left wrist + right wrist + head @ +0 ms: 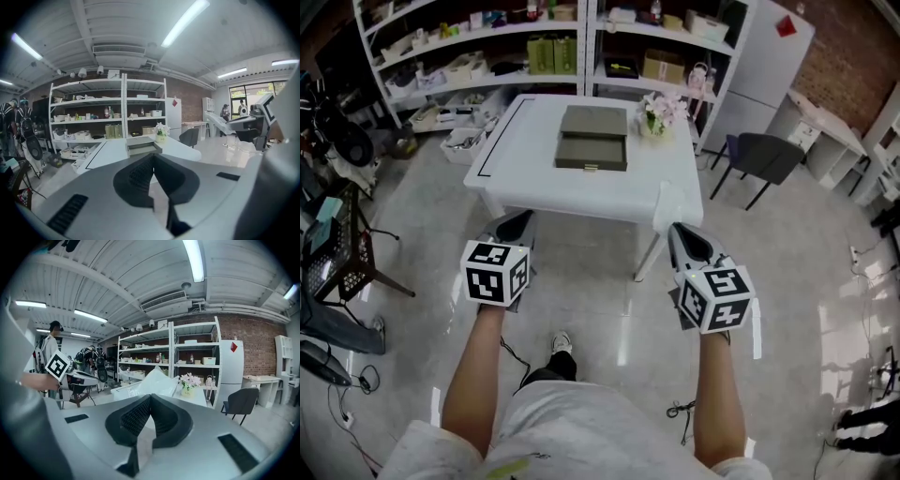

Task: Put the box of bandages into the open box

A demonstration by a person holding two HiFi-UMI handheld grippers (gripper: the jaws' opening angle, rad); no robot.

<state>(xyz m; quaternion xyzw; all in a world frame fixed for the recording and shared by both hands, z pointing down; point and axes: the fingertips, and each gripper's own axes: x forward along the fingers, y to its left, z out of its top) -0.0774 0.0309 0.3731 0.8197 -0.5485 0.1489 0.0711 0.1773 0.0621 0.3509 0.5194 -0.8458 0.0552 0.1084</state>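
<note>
You are standing on the near side of a white table (525, 159) with both arms held low in front of you, short of its near edge. Your left gripper (516, 225) has its jaws pressed together at the tips, with nothing between them, as its own view (152, 157) shows. Your right gripper (678, 232) is the same, its jaws meeting at the tips and holding nothing (150, 397). The two grippers are well apart, left and right of your body, and both point toward the table. The olive open box (592, 153) lies flat around the middle of the tabletop, and its open tray faces you. A flat olive piece of the same colour (593, 121) sits just behind it on the far side. You cannot pick out the box of bandages in any view. A small pot of pale flowers (659, 112) stands just right of the olive pieces, toward the far right corner. A white plastic bag (667, 203) sits at the near right corner of the table, just ahead of your right gripper. Shelves (487, 56) full of goods run along the far wall, and a dark chair (764, 157) stands on the floor to the right of the table.
</note>
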